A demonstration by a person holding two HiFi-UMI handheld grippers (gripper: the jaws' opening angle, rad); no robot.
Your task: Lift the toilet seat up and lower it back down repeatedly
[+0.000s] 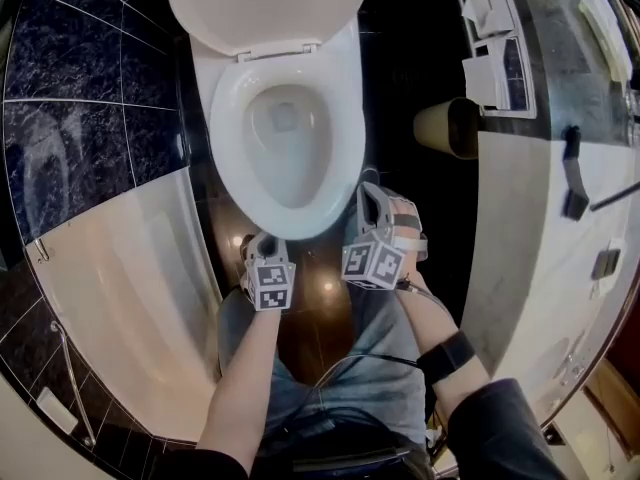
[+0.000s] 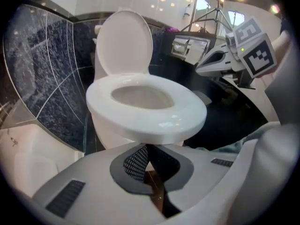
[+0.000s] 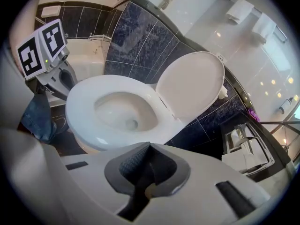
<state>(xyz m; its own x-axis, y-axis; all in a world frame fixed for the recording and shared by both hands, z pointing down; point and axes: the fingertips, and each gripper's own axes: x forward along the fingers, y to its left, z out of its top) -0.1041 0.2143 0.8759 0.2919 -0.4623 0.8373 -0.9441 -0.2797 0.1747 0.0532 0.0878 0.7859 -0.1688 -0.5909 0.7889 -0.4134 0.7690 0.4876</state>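
The white toilet seat (image 1: 225,138) lies flat on the bowl, and the lid (image 1: 265,3) stands upright behind it. My left gripper (image 1: 262,244) hangs just below the seat's front edge, pointing down at it. In the left gripper view its jaws (image 2: 146,148) meet at the tips with nothing between them, right under the seat's front rim (image 2: 187,111). My right gripper (image 1: 372,196) sits beside the seat's front right edge. In the right gripper view it (image 3: 150,149) is shut and empty, a little short of the seat (image 3: 84,121).
A white bathtub (image 1: 130,268) runs along the left under dark marbled tiles. At the right are a white counter (image 1: 540,218), a paper holder (image 1: 490,38) and a tan round bin (image 1: 447,128). The person's jeans-clad legs (image 1: 340,368) stand before the bowl on the dark floor.
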